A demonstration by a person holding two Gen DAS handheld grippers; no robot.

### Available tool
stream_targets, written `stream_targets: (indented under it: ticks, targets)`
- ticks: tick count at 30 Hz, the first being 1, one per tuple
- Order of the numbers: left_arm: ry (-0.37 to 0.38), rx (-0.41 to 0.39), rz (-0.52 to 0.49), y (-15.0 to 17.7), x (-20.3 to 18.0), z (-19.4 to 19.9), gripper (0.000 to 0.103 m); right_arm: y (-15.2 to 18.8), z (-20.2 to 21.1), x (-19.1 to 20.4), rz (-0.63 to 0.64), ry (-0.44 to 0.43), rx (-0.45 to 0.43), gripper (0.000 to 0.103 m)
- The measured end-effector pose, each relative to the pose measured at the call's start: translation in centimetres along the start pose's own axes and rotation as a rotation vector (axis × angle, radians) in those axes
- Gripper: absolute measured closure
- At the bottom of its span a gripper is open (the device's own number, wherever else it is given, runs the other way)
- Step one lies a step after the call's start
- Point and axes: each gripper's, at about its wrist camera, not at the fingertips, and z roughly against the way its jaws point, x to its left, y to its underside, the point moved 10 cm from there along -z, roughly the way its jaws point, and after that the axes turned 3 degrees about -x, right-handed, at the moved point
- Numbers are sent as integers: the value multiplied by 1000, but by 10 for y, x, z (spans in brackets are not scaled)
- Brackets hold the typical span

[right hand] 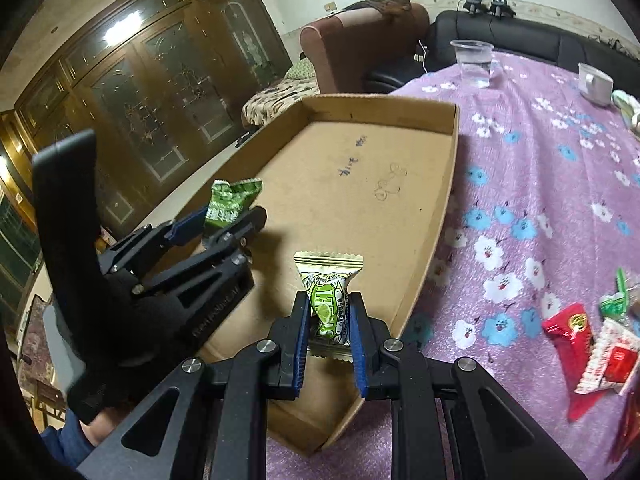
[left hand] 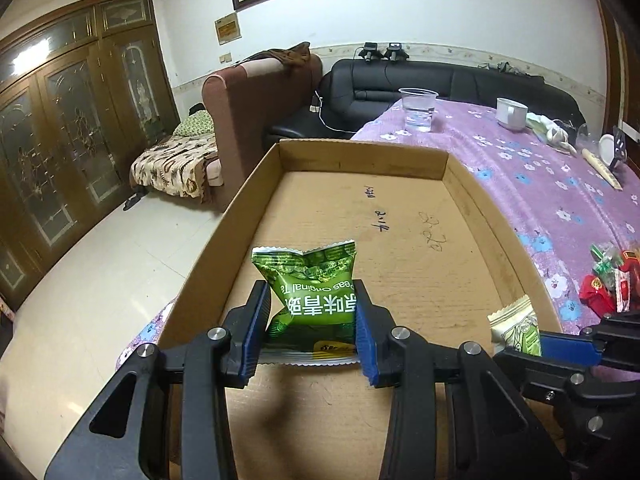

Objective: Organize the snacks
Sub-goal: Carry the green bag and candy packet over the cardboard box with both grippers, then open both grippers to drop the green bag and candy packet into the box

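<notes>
Both my grippers are closed on snacks above the cardboard tray (left hand: 400, 208): left gripper (left hand: 310, 312) squeezes the green pea packet (left hand: 312, 292), right gripper (right hand: 330, 320) the pale lime candy (right hand: 328, 300), with purple flowered tablecloth (right hand: 540, 168) to the right.

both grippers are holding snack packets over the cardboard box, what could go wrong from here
1. The left gripper and right gripper hang close together, so they might bump as they lower.
2. The green packet and the pale packet are pinched only at their sides, so either may slip or crumple.
3. The cardboard box juts past the table edge, so a push could tip it.
</notes>
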Motion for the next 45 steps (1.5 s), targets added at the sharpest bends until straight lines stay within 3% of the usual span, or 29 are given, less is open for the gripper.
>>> stream_targets:
  ticks: [14,40,45]
  targets:
    - [-28,28,-34,2,-5,-7,65,4,2,6,109,54,-43,83]
    - [-59,27,-50,4,-3,-6,64,5,4,8,94,27,-48,83]
    - [-60,28,-43,4,-2,-6,64,5,8,11,86,-7,-65,76]
